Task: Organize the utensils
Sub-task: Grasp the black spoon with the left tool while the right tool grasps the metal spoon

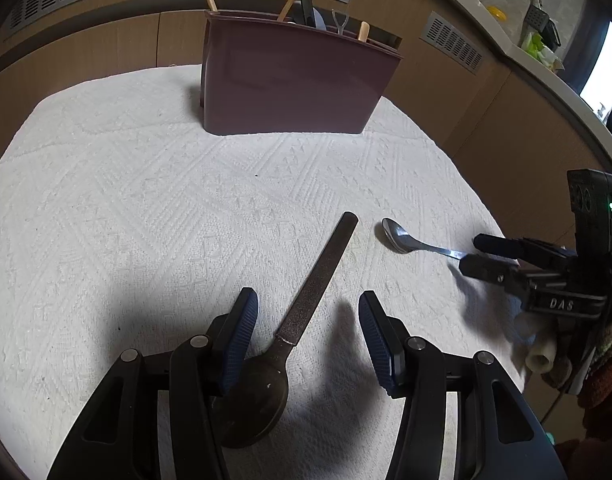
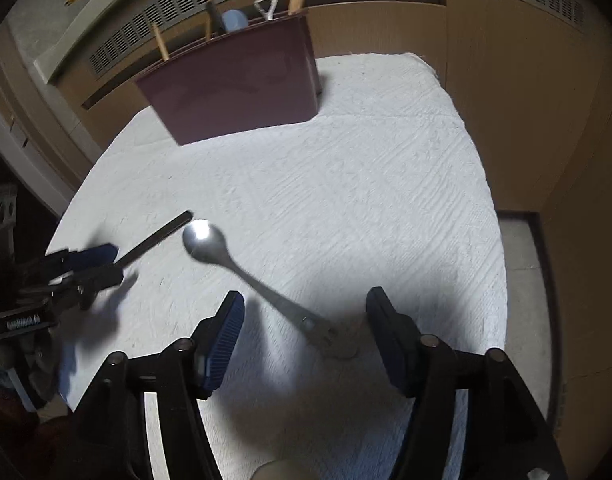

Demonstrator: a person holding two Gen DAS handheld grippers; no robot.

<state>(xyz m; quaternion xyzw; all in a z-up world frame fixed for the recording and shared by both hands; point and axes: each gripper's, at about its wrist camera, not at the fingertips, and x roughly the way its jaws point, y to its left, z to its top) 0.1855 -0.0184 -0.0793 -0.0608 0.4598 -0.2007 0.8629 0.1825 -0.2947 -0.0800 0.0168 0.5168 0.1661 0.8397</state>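
Dark spoon (image 1: 266, 384) flat on desk (image 1: 126, 200) between our wide left tongs (image 1: 308, 340), steel spoon (image 2: 242, 272) between wide right tongs (image 2: 304, 332); both straddled, we judge, for caddy (image 1: 294, 84).

two spoons (image 1: 318, 280) (image 1: 410, 240) side by side on cloth (image 1: 146, 200); holder (image 1: 294, 80) behind them.
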